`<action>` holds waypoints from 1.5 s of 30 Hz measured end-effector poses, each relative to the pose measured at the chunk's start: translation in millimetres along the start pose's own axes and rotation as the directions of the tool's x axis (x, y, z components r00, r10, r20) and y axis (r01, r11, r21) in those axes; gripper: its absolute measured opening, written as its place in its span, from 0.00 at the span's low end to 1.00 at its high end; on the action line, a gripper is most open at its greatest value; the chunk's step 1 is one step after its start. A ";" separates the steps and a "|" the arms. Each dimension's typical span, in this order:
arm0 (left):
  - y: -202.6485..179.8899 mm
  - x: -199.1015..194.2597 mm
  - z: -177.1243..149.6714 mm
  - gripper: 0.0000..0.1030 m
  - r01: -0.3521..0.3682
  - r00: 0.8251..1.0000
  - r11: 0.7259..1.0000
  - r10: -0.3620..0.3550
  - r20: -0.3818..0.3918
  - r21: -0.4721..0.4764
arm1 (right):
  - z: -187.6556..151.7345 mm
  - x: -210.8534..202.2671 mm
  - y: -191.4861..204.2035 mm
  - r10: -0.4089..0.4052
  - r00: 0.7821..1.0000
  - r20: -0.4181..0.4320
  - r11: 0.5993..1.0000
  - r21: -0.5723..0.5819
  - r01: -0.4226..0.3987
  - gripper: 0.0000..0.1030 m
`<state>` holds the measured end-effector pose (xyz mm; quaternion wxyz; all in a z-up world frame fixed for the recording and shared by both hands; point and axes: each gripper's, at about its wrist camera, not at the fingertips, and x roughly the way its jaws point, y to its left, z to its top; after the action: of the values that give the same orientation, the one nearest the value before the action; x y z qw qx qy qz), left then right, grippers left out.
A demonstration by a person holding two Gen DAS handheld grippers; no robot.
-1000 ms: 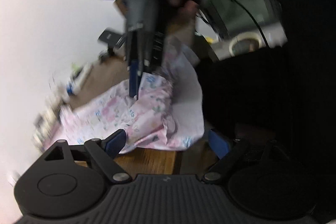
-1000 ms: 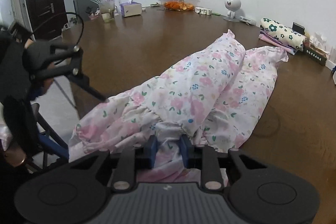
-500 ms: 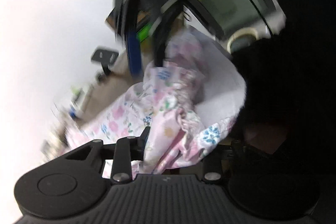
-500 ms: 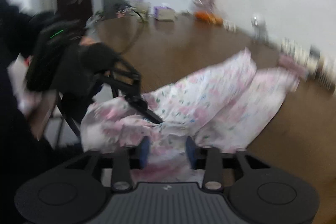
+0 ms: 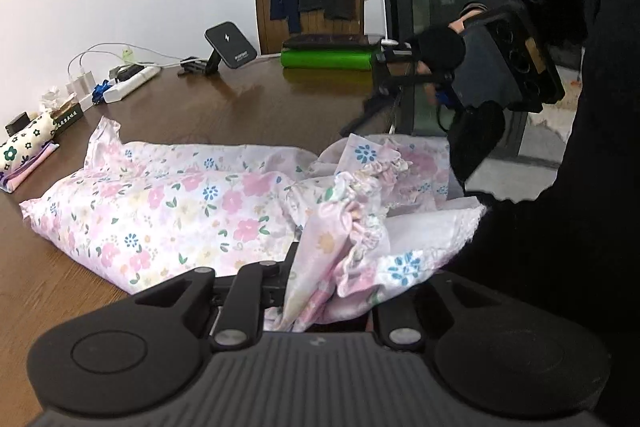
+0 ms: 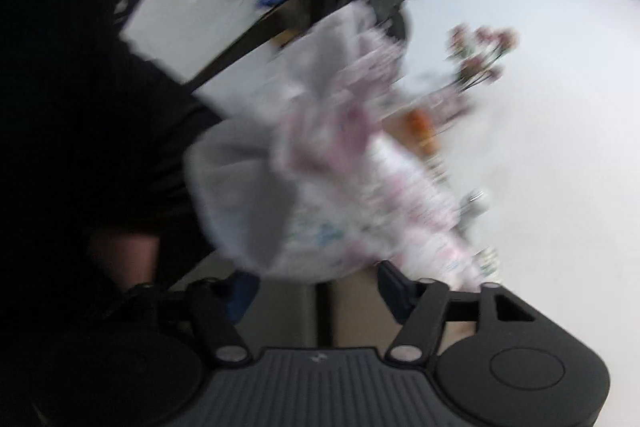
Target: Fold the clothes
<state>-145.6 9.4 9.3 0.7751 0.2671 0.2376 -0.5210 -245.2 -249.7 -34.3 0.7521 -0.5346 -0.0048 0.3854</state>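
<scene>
The left tongs pinch a ruffled corner of the one floral garment, which lies bunched along the near edge of the worktop. The right tongs stand wide, holding nothing; that view is blurred. Folding looks barely begun: no neat fold yet. One folded floral cloth rests at the left edge.

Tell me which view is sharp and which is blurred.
Left wrist view: sharp, evenly lit, fisheye-bent at the edges; the floral garment and wooden table read clearly. Right wrist view: heavy motion blur smears the garment, and the left side is dark.
</scene>
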 end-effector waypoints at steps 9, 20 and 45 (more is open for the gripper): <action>4.6 -21.7 11.9 0.09 0.124 0.992 0.989 -0.126 -0.017 -0.081 | 17.8 5.8 -67.1 0.229 0.952 0.203 0.894 0.342 -0.289 0.04; 148.7 0.9 -11.7 0.32 0.250 0.961 0.663 -0.256 0.100 -0.706 | -87.3 114.8 -217.0 0.466 0.740 0.485 -0.174 0.870 -0.461 0.11; 204.2 -15.6 -19.7 0.80 -0.006 0.997 0.576 0.062 0.037 -0.818 | -3.6 135.2 -176.9 0.273 0.962 -0.023 0.334 0.940 -0.072 0.33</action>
<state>38.1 97.3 38.7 0.8278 -0.1314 0.4215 -0.3462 -47.0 -196.8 52.4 0.8732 -0.0422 0.3382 0.3483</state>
